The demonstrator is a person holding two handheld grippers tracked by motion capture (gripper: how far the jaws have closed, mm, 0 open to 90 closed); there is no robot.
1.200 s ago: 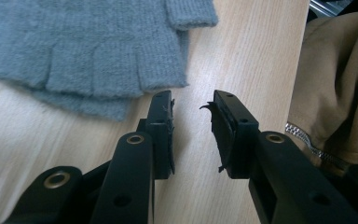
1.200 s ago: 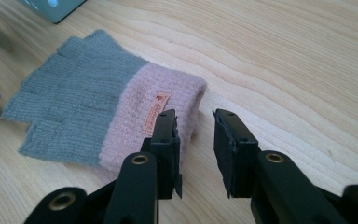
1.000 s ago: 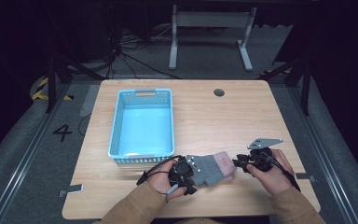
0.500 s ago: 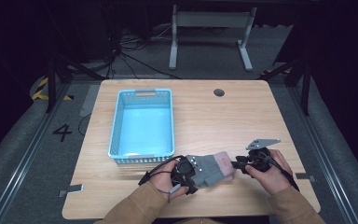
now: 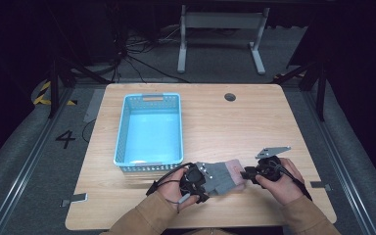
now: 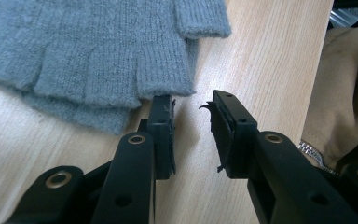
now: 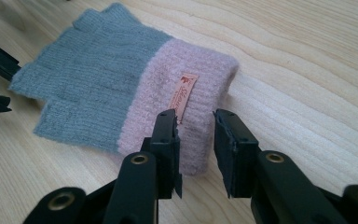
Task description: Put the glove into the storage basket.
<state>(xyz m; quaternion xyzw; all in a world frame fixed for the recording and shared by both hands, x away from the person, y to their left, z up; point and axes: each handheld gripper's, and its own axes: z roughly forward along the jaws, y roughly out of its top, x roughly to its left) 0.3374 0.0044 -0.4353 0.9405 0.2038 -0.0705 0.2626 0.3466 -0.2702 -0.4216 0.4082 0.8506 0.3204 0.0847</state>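
Both sets of jaws narrowly parted, nothing gripped. Right gripper point(image 7: 195, 116), just closing, is best centred over the glove point(image 7: 121, 98) cuff; left gripper point(image 6: 193, 100) at the finger ends.

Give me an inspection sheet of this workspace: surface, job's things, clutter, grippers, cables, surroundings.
Surface: light wooden table with a round cable hole near the far edge.
Job's things: grey fingerless glove with a pink cuff and a small label, lying flat near the front edge; blue basket, empty as far as can be seen, beyond the left hand.
Clutter: nothing seen.
Grippers: left gripper at the glove's finger ends, jaws apart, nothing between them; right gripper at the cuff, jaws apart and just closing in, pads not pressing it.
Cables: black cable trailing from the left gripper; loose cables on the floor.
Surroundings: dark floor, a grey stand beyond the table, a floor marking "4".
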